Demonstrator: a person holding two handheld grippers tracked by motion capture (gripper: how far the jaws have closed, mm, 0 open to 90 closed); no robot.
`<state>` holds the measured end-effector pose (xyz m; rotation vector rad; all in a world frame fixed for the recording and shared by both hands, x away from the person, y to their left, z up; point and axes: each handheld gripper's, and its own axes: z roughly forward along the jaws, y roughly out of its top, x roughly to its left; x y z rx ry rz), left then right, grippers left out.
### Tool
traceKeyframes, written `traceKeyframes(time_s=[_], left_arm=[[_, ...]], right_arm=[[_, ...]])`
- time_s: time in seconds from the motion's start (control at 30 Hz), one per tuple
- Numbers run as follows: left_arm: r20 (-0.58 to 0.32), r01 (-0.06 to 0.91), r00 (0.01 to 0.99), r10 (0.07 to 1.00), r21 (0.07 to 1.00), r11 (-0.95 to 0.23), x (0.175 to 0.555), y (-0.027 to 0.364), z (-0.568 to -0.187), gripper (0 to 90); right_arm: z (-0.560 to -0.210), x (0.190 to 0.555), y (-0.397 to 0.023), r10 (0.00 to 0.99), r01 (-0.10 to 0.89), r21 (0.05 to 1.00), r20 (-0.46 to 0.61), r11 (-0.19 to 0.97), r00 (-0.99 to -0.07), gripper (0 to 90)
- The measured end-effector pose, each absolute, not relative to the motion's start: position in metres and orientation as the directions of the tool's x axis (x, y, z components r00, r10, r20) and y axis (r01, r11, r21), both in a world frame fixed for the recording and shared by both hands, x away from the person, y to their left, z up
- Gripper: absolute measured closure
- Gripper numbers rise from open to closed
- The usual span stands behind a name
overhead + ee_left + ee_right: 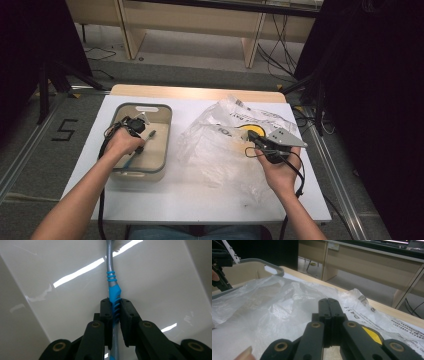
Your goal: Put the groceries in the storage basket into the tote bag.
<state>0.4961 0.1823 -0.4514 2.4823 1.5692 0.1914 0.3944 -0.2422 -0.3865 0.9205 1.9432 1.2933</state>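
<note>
Left gripper (115,305) sits inside the beige bin (165,135), fingers clamped on the blue grip section of a toothbrush (113,285) lying on the bin floor, with walls rising close on both sides. Right gripper (329,301) has its fingers fully closed and empty, poised over the crumpled plastic bag (274,307). The bag reaches near the table (200,200) edge on the right.

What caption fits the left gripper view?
Left gripper clamps a blue-and-grey toothbrush by its handle inside a pale bin.
</note>
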Motion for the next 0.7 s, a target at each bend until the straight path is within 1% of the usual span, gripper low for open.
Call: traceKeyframes(time_s=[0.23, 0.63, 0.7], left_arm=[[0.004, 0.869, 0.427, 0.904, 0.274, -0.412, 0.494, 0.183, -0.447, 80.8], [0.008, 0.840, 0.416, 0.909, 0.380, -0.387, 0.490, 0.187, -0.437, 80.9], [0.009, 0.839, 0.414, 0.910, 0.386, -0.385, 0.490, 0.187, -0.437, 80.9]], right_arm=[[-0.386, 0.395, -0.243, 0.818, 0.206, 0.940, -0.113, 0.272, -0.564, 90.0], [-0.386, 0.394, -0.243, 0.819, 0.205, 0.940, -0.113, 0.271, -0.563, 90.0], [-0.386, 0.394, -0.243, 0.818, 0.206, 0.940, -0.113, 0.272, -0.563, 90.0]])
